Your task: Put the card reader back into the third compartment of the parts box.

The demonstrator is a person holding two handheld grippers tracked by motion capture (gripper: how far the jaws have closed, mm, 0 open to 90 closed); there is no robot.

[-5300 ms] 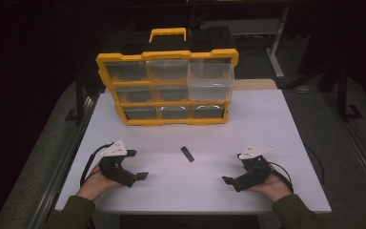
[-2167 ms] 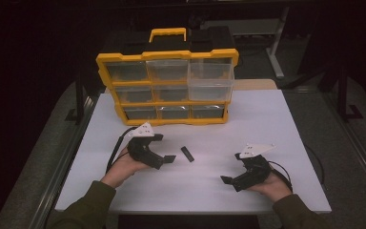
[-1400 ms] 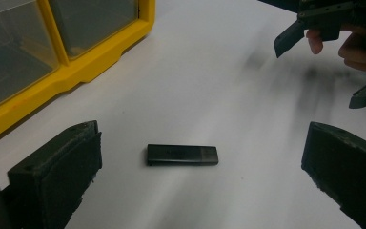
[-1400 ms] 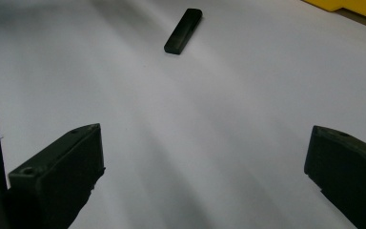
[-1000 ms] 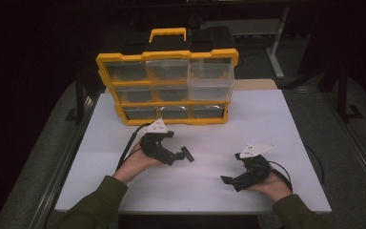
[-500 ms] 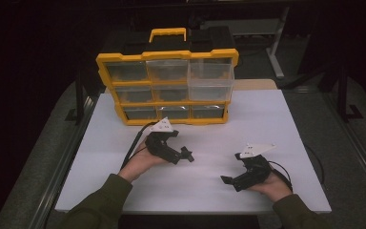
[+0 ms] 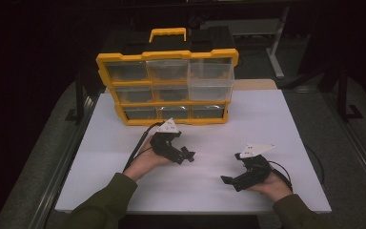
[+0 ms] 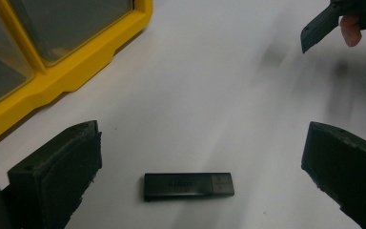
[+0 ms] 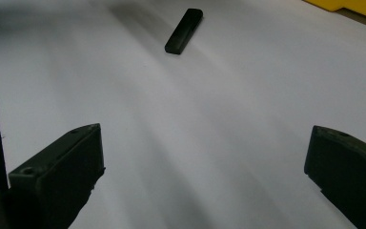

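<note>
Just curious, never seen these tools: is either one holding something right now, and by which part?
Nothing is held. The left gripper is open around the black stick lying on the table; the right gripper is open too.

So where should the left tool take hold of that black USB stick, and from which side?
Across its two long sides, near mid-length, coming down from above. The stick lies flat on the table, thin and narrow, crosswise between the open left tool jaws, so turning the tool a quarter turn would probably seat it best.
</note>
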